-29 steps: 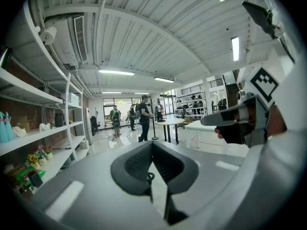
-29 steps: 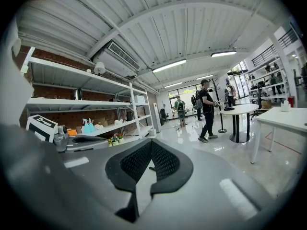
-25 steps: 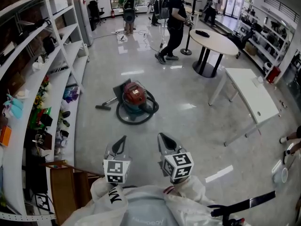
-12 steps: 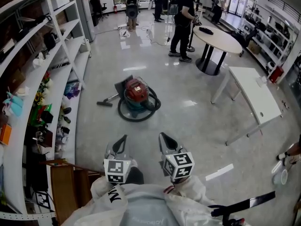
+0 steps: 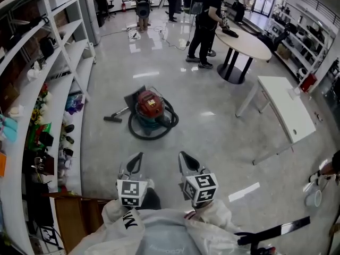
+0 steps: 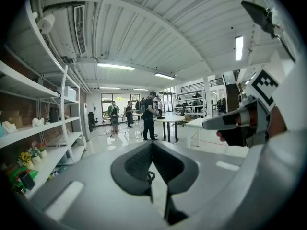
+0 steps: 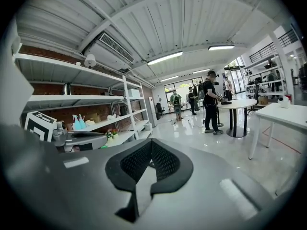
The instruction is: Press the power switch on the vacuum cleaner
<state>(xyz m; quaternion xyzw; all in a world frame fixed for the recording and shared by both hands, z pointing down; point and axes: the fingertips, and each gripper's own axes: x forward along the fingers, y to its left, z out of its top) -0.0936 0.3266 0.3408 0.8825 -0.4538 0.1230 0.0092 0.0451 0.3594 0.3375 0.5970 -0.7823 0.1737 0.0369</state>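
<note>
In the head view, the vacuum cleaner [image 5: 150, 106] is seen on the glossy floor with its red top upward, and its dark hose [image 5: 139, 133] is looped around it. A wand is laid out from the vacuum cleaner's left side toward the shelving [image 5: 56, 97] and ends in a floor nozzle [image 5: 111, 119]. This long line is directed away from the white table [image 5: 284, 108] on the vacuum cleaner's other side. Which way the canister itself faces cannot be told. The left tongs [image 5: 137, 160] and the right tongs [image 5: 184, 158] are held side by side, well short of the vacuum cleaner. Both are pointed toward it and nothing is touched. People [image 5: 208, 20] are seen beyond the vacuum cleaner, beside a round table [image 5: 241, 41].

In the left gripper view, the left tongs [image 6: 152, 145] are seen pressed together at the tips, with nothing pinched.

In the right gripper view, the right tongs [image 7: 151, 142] are likewise pressed together at the tips, with nothing pinched.
</note>
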